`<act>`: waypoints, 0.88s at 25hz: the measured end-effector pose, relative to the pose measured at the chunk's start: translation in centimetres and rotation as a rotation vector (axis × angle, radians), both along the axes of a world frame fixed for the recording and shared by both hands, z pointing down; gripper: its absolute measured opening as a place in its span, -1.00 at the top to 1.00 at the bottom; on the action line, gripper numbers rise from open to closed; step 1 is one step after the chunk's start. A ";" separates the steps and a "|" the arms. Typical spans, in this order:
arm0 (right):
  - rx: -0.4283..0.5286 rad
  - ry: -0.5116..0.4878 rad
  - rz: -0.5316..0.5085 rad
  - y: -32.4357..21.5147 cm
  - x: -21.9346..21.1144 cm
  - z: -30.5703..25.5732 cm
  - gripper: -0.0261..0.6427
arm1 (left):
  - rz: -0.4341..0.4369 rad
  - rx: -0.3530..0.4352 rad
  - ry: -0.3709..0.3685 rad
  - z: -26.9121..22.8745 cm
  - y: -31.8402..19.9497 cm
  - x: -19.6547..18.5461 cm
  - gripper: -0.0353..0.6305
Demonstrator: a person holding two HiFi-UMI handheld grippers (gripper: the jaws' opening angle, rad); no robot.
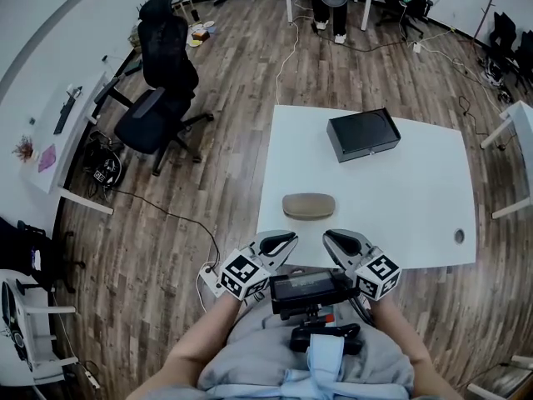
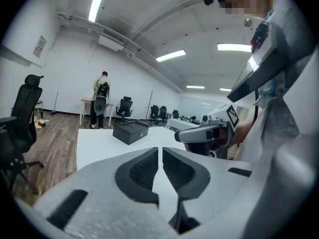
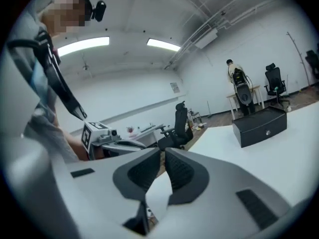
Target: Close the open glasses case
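Glasses case tan, lid down, left gripper and right gripper jaws together, empty

Cool, even light falls from ceiling tube lights, bright but not harsh; the white table glares faintly; shadows are soft; both gripper views bulge, corners black; the left gripper looms blurred and grainy up close; the head view bows at its edges.

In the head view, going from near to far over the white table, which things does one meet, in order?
The left gripper and right gripper side by side, then the glasses case, the black box, the standing person.
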State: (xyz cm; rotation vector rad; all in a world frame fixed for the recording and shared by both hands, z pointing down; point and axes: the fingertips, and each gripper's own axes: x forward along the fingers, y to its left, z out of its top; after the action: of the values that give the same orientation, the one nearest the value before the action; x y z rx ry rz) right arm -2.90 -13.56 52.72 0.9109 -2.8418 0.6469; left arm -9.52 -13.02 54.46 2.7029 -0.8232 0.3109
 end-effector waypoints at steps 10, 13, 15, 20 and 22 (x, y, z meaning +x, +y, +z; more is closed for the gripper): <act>-0.004 -0.112 -0.038 3.6 0.9 -3.3 0.78 | 0.044 0.115 0.058 -4.8 3.4 -1.4 0.78; 0.000 -0.110 -0.039 3.6 1.0 -3.4 0.78 | 0.068 0.135 0.051 -4.9 3.5 -0.8 0.78; -0.015 -0.079 -0.056 3.9 1.2 -2.6 0.78 | 0.099 0.140 0.043 -4.8 3.6 0.0 0.78; -0.007 -0.065 -0.083 4.1 0.7 -3.3 0.79 | 0.137 0.139 0.034 -4.6 3.8 1.3 0.78; -0.002 -0.037 -0.090 4.2 1.2 -2.5 0.79 | 0.144 0.135 0.033 -4.5 3.8 1.5 0.78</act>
State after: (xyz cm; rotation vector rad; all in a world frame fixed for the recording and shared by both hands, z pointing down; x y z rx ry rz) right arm -1.70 -9.35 50.25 0.7734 -2.8941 0.6630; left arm -8.02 -9.22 49.99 2.8922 -0.6636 0.2493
